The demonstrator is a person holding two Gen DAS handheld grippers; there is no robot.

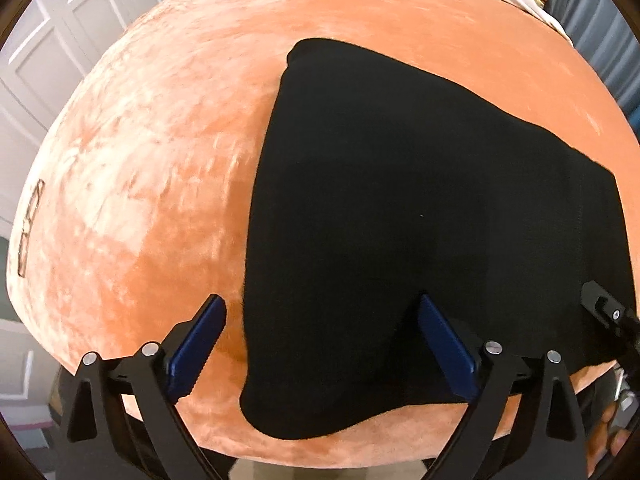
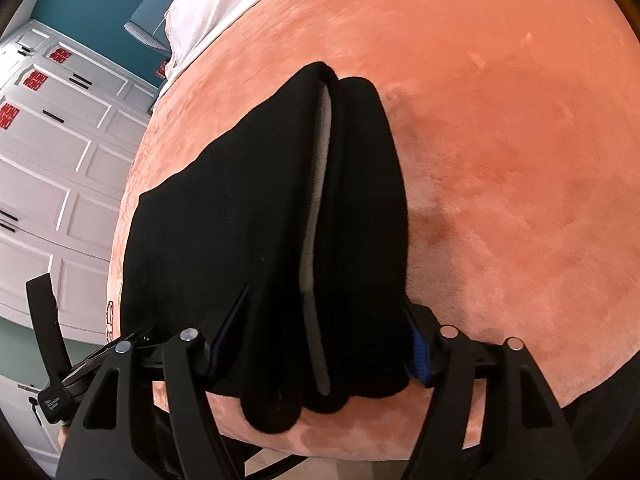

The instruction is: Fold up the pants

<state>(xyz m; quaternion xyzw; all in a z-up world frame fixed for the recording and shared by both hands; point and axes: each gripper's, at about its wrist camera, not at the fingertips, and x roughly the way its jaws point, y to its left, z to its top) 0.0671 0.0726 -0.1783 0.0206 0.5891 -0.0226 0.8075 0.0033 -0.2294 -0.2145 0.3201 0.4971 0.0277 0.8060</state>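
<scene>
We spread our left gripper (image 1: 320, 344) wide over the near edge of the black pants (image 1: 400, 220) folded on the orange blanket (image 1: 152, 160), while our right gripper (image 2: 324, 344) brackets their bunched edge, fingers apart.

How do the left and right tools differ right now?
The left tool stands wide open, one finger over the orange blanket, the other on the black pants. The right tool straddles the bunched pants edge; whether it grips is unclear. Both sit at the near edge.
</scene>
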